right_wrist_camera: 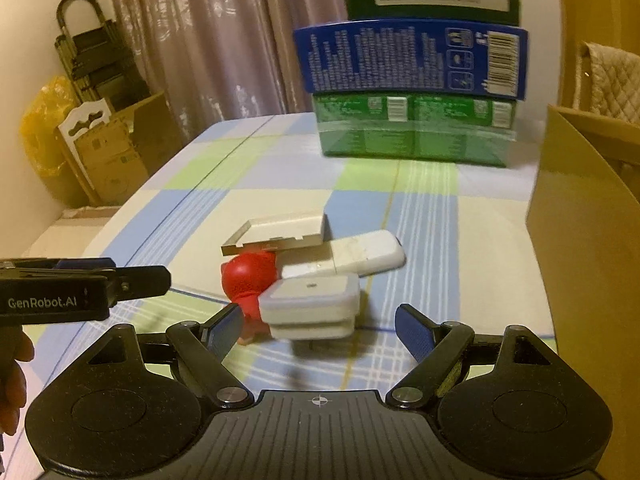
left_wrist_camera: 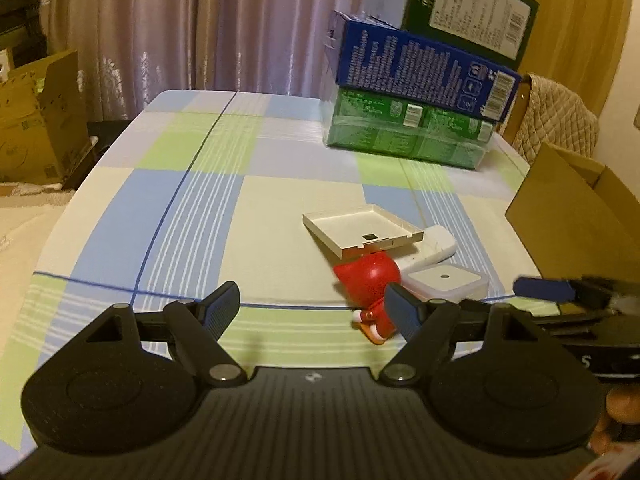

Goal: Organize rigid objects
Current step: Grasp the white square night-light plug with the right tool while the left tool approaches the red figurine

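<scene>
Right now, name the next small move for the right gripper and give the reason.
Probably ease the right gripper forward so its fingers pass either side of the white square block. Its jaws are open and empty, and the block lies nearest, just ahead between them, beside the red figurine. The cardboard box stands at the right.

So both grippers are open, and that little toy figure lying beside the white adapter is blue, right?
Not quite: the toy figure is red, not blue, as the right wrist view shows. It does lie beside the white adapter, and the left gripper and right gripper are both open.
</scene>
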{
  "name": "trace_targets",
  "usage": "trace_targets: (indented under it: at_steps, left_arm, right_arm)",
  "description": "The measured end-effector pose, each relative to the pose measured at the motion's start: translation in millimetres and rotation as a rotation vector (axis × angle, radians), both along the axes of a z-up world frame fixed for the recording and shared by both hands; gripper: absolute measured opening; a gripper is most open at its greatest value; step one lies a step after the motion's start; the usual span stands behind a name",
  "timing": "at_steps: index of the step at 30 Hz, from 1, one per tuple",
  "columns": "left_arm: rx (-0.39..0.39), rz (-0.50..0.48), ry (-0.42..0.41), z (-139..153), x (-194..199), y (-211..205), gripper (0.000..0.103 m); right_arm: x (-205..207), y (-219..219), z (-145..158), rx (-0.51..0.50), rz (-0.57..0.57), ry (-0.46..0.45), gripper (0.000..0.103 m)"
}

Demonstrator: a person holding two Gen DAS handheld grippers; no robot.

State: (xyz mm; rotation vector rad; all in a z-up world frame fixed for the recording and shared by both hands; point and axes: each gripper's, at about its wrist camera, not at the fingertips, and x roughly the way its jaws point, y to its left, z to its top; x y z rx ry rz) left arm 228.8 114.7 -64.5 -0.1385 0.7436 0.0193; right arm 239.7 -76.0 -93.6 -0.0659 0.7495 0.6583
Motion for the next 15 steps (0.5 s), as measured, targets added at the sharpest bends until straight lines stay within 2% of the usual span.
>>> trace_targets:
  at_steps: [8, 15]
  left_arm:
    - [0.001, 0.021, 0.024, -8.7, 12.8, 7.5, 0.076]
    - [-0.046, 0.039, 0.047, -14.8, 18.4, 14.1, 0.076]
  right_arm:
    - [8.9, 13.2, -11.0, -0.043, 0.02, -0.017, 0.08]
    - [17.5, 14.6, -20.3, -0.057, 0.015, -0.008, 0.08]
